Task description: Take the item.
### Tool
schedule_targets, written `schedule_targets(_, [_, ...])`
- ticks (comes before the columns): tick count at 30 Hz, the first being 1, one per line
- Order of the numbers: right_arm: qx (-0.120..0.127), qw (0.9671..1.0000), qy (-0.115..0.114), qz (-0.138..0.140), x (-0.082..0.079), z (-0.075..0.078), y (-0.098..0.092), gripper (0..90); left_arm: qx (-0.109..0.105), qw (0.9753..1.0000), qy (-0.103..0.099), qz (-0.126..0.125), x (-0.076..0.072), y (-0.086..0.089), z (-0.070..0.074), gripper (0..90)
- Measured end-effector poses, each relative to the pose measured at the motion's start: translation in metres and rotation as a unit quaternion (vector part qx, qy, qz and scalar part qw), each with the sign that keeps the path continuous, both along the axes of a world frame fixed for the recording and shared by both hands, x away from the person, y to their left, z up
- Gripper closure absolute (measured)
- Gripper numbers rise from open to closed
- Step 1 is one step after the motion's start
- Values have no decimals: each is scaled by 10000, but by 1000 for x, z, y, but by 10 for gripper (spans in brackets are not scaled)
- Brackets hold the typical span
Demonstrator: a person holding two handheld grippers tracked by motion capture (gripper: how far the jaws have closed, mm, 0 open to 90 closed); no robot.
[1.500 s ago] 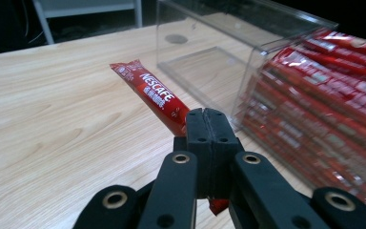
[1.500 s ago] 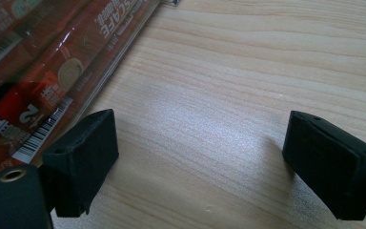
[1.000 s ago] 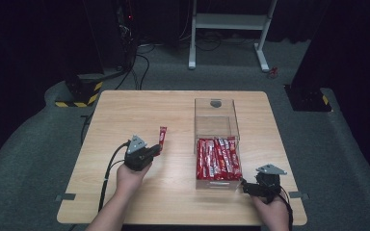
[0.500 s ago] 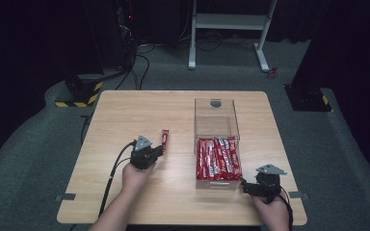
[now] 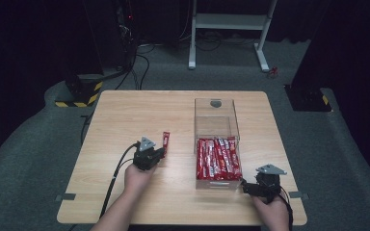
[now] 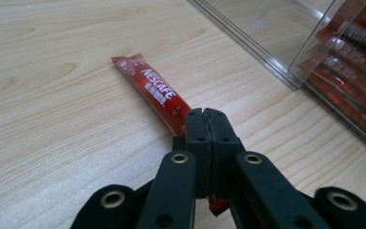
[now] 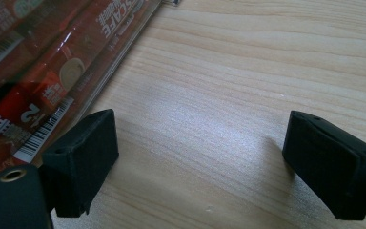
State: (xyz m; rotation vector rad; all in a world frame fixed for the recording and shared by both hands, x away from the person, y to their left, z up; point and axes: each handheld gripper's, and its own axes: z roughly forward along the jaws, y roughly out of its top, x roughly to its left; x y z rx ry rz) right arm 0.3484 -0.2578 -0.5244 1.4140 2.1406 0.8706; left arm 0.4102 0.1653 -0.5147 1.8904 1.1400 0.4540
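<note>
Where left claw pinches, red sachet reads NESCAFE, possibly coffee

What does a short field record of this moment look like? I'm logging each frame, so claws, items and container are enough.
left claw: shut on the red Nescafe stick, gripped near one end
stick position: on the table, left of the clear box, apart from it
right claw: open, holding nothing, low over bare wood by the box's near right corner
clear box: open-topped, near half packed with red sticks, far half bare
</note>
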Motion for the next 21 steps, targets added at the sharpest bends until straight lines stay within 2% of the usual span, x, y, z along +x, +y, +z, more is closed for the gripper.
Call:
schedule_targets(9, [-1, 10000, 12, -3, 0, 0, 0, 113, 126, 9999, 106, -15, 0, -3, -4, 877])
schedule_targets(14, [3, 10000, 17, -2, 0, 0, 0, 113, 89, 9999, 105, -35, -1, -3, -2, 790])
schedule_targets(15, [3, 10000, 18, -2, 0, 0, 0, 113, 5, 9999, 91, -47, -1, -2, -1, 777])
schedule_targets(21, [3, 10000, 18, 0, 0, 0, 0, 113, -23, 10000, 7, -48, -4, 5, 7, 677])
